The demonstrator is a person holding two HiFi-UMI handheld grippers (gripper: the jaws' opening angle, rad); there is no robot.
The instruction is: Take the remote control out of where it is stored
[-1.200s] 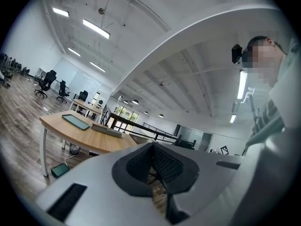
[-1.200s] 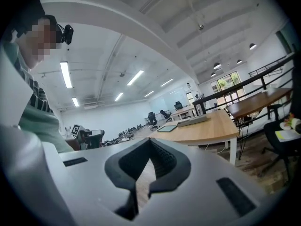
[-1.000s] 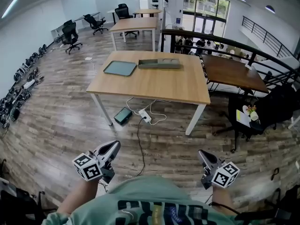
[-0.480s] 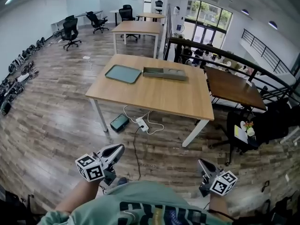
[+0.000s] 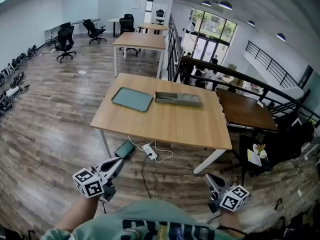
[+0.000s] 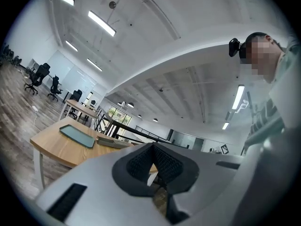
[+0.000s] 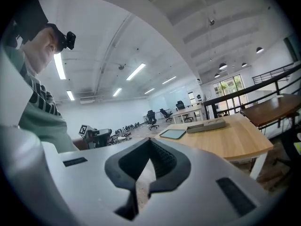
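No remote control shows in any view. A long grey storage box (image 5: 178,99) lies at the far side of the wooden table (image 5: 165,124), next to a flat green tray (image 5: 132,99). My left gripper (image 5: 119,163) is held low over the floor, well short of the table's near edge, shut and empty. My right gripper (image 5: 210,178) is level with it on the right, also shut with nothing between its jaws. In the left gripper view the shut gripper (image 6: 153,166) points toward the tray (image 6: 77,135) and box (image 6: 110,142). The right gripper view shows the shut gripper (image 7: 149,161), the tray (image 7: 173,133) and the box (image 7: 206,125) far ahead.
Under the table lie a white power strip with cables (image 5: 150,151) and a black device (image 5: 123,149). A dark brown table (image 5: 245,111) and a black railing (image 5: 220,71) stand to the right. More tables and office chairs (image 5: 64,40) are farther back.
The table has come nearer and larger in the head view as the person and both grippers move toward it. Both grippers stay shut and empty.
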